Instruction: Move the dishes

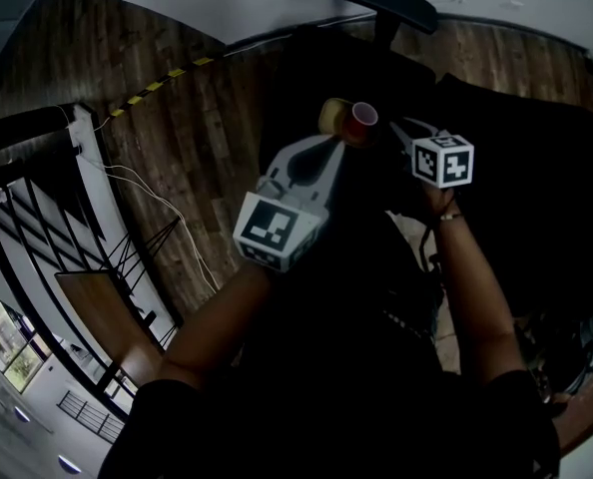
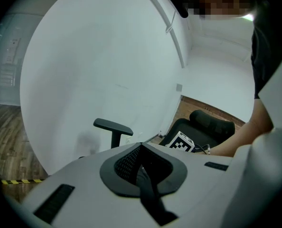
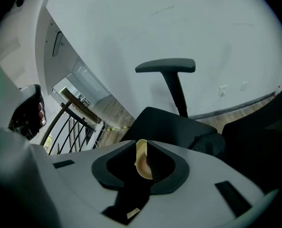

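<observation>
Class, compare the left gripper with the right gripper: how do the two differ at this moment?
The right gripper has its jaws pinched on the thin edge of a yellow dish. The left gripper has its jaws shut on nothing. In the head view the left gripper sits lower in the picture than the right gripper. Both are white with black pads.
</observation>
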A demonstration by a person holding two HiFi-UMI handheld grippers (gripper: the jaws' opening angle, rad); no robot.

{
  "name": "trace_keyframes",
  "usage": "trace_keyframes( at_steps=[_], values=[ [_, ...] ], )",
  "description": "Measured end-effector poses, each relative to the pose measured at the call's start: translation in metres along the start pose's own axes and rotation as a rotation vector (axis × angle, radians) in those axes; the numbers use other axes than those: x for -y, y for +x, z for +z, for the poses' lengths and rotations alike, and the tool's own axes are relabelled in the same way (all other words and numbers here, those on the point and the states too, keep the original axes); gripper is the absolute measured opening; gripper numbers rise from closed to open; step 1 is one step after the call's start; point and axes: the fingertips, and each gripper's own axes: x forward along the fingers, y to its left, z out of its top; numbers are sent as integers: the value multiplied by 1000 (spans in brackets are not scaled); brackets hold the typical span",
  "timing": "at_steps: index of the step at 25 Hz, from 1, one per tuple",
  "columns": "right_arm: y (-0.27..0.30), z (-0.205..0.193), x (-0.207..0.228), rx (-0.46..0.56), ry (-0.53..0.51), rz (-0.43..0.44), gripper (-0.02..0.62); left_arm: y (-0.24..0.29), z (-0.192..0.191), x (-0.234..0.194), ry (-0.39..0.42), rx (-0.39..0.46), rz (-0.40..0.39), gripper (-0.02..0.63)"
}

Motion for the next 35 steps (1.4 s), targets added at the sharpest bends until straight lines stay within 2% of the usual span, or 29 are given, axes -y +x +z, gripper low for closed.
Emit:
trace_keyframes(
  at_steps=[7,11,25,30,35],
  values=[
    [62,-32,35,-91,147,14,75,5,-23,-6,-17,-39,19,-5],
    [91,-47,50,-133,179,-6,78,9,-39,-14,-36,-54,33,-5],
    [140,-82,80,-210,361,4,84,19,-67,-21,-46,-119,45,-5],
    [144,-93,74,-234,375,26,84,21,-72,-20,-54,-128,47,-5],
    [153,-108,62,-291,341,58,87,25,-74,-24,-65,-128,48,-5]
  ],
)
